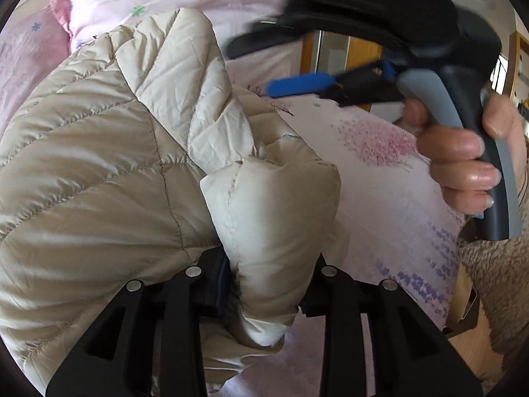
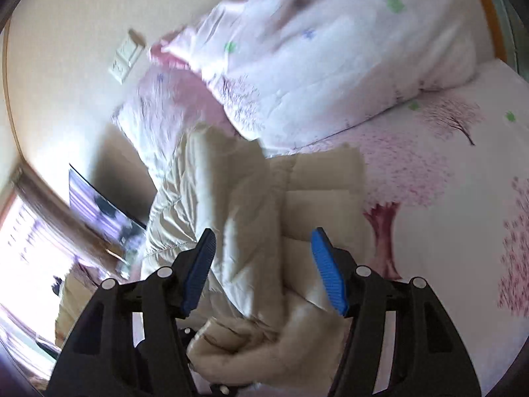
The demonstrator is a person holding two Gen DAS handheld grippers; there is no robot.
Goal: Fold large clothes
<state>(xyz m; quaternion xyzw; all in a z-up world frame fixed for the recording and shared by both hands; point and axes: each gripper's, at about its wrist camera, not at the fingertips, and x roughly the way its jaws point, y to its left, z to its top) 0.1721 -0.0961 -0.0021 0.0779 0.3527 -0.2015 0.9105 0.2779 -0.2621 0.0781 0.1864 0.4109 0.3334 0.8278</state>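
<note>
A beige quilted down jacket (image 1: pixel 99 172) lies on the bed. My left gripper (image 1: pixel 267 284) is shut on a bunched fold of the jacket, which hides its pads. The jacket also shows in the right wrist view (image 2: pixel 251 198), partly folded. My right gripper (image 2: pixel 263 264) is open above the jacket, with blue pads (image 2: pixel 327 271) wide apart and nothing between them. In the left wrist view the right gripper (image 1: pixel 297 86) is up at the right, held by a hand (image 1: pixel 463 165) and blurred.
The bed sheet (image 2: pixel 446 172) is pale pink with tree prints. A pink quilt (image 2: pixel 330 49) is piled at the head of the bed. A wall with a switch plate (image 2: pixel 127 56) and a window (image 2: pixel 29 248) are to the left. A fleece sleeve (image 1: pixel 496 281) is at right.
</note>
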